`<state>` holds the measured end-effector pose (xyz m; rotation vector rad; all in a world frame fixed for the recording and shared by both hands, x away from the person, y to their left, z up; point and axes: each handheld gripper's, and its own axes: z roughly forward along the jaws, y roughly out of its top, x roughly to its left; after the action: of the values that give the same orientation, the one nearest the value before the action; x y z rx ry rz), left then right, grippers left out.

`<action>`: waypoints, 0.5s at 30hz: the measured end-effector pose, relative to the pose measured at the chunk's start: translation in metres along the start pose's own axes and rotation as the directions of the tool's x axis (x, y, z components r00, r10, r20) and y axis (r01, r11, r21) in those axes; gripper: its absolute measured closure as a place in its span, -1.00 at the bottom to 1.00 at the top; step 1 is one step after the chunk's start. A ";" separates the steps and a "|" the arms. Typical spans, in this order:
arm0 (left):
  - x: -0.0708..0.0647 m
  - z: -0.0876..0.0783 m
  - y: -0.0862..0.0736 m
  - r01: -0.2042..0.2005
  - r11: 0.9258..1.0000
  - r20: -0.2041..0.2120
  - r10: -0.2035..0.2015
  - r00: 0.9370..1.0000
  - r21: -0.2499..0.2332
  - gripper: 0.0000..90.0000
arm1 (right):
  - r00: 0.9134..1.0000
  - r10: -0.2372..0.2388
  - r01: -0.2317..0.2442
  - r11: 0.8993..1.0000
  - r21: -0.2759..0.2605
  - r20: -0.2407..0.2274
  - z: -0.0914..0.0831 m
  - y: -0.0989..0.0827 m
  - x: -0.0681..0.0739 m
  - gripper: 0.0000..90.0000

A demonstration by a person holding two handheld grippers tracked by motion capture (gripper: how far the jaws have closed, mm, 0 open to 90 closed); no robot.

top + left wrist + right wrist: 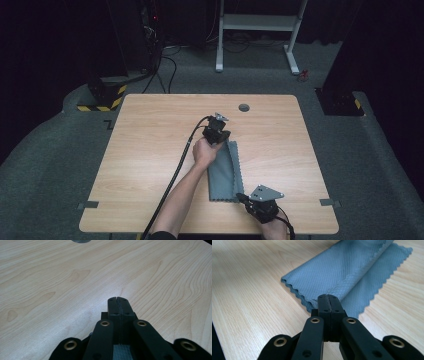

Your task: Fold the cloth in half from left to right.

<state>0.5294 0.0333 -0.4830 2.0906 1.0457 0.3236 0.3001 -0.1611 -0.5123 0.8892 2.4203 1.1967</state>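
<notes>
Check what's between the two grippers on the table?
The grey cloth, folded into a long strip, spans the stretch from left gripper to right gripper in the high view. Nothing else lies there.

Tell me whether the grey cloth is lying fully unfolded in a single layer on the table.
No. In the right gripper view the grey cloth is folded lengthwise, an upper layer lying over a lower one whose zigzag edge sticks out on the table.

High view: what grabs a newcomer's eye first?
The grey cloth, folded into a long strip with zigzag edges, lies lengthwise at the middle of the wooden table. A gripper sits at each end: the left gripper at the far end and the right gripper at the near corner, both with jaws shut. In the right gripper view the jaws pinch the cloth's edge.
</notes>
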 end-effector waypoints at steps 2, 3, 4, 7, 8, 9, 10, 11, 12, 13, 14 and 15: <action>-0.002 0.003 0.000 -0.003 1.000 0.002 0.003 1.000 0.002 1.00 | 1.000 0.009 -0.009 1.000 0.008 0.000 0.000 -0.003 -0.001 1.00; -0.004 0.004 0.001 -0.007 1.000 0.003 0.007 1.000 0.004 1.00 | 1.000 0.010 -0.010 1.000 0.009 0.000 0.000 -0.004 -0.002 1.00; -0.005 0.005 0.001 -0.006 1.000 0.004 0.006 1.000 0.005 1.00 | 1.000 0.017 -0.017 1.000 0.010 0.001 0.000 -0.005 -0.003 1.00; -0.009 0.008 0.003 -0.024 1.000 -0.002 0.024 1.000 0.010 1.00 | 1.000 0.025 -0.025 1.000 0.016 -0.001 -0.001 -0.006 -0.004 1.00; -0.010 0.010 0.003 -0.030 0.999 -0.003 0.030 1.000 0.013 1.00 | 1.000 0.026 -0.026 0.999 0.020 -0.002 -0.001 -0.006 -0.004 1.00; -0.011 0.010 0.003 -0.035 0.999 -0.005 0.035 0.999 0.017 1.00 | 1.000 0.026 -0.026 0.999 0.023 -0.005 0.000 -0.006 -0.004 1.00; -0.011 0.011 0.003 -0.039 0.999 -0.005 0.039 0.999 0.023 1.00 | 1.000 0.025 -0.025 0.999 0.026 -0.006 0.000 -0.006 -0.004 1.00; -0.012 0.012 0.003 -0.039 0.999 -0.006 0.040 0.999 0.023 1.00 | 1.000 0.025 -0.025 0.999 0.028 -0.006 0.000 -0.007 -0.004 1.00; -0.012 0.013 0.003 -0.046 0.999 -0.008 0.046 0.999 0.027 1.00 | 1.000 0.024 -0.024 0.999 0.030 -0.008 0.001 -0.007 -0.004 1.00; -0.012 0.014 0.002 -0.044 0.999 -0.008 0.044 0.999 0.029 1.00 | 1.000 0.026 -0.026 0.999 0.032 -0.008 0.001 -0.007 -0.004 1.00; -0.013 0.015 0.002 -0.043 0.999 -0.006 0.043 0.999 0.029 1.00 | 1.000 0.028 -0.028 0.999 0.034 -0.009 0.001 -0.007 -0.004 1.00; -0.014 0.017 0.002 -0.047 0.998 -0.008 0.047 0.999 0.032 1.00 | 0.999 0.039 -0.038 0.999 0.039 -0.010 0.001 -0.008 -0.004 1.00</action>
<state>0.5307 0.0133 -0.4912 2.1467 1.0140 0.3421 0.3005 -0.1669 -0.5186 0.9467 2.4533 1.1753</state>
